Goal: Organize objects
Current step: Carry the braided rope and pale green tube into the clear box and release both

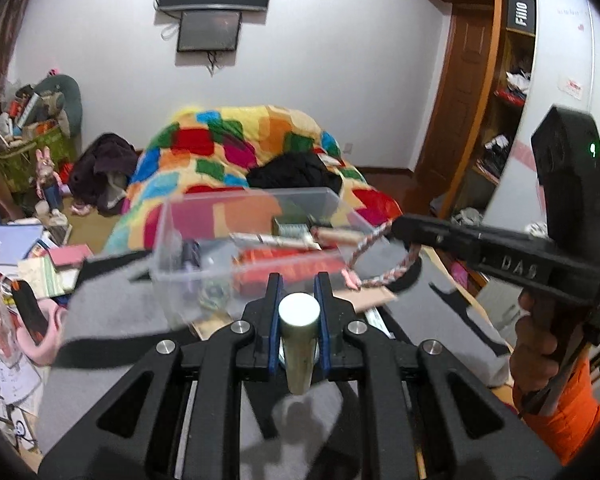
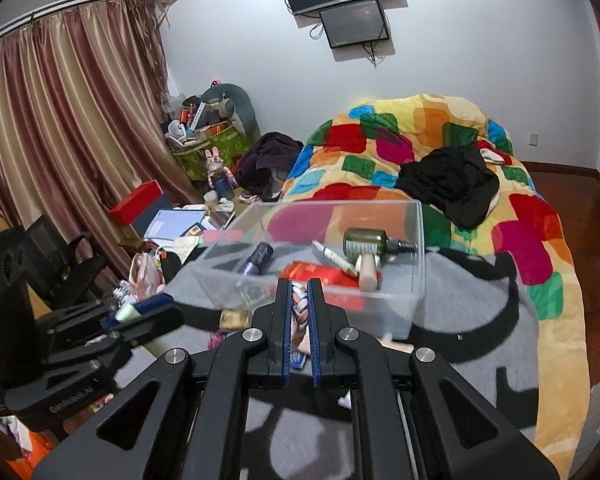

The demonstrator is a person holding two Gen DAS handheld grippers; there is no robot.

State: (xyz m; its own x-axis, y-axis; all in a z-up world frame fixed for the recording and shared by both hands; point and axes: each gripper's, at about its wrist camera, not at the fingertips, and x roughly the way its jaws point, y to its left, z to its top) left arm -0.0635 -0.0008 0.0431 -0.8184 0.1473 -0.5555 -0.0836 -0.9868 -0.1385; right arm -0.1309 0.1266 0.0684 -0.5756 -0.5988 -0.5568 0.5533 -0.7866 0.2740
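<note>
A clear plastic box stands on a grey blanket. It holds a green bottle, a purple tube, a red packet and a cream tube. My left gripper is shut on a cream cylinder with a silver cap, just short of the box. It also shows in the right wrist view. My right gripper is shut on a braided pink, white and blue cord, and in the left wrist view the cord hangs over the box's right corner.
The grey blanket with black markings covers the surface under the box. A bed with a colourful quilt and black clothing lies behind. Books, boxes and clutter fill the floor at left. A wardrobe stands at right.
</note>
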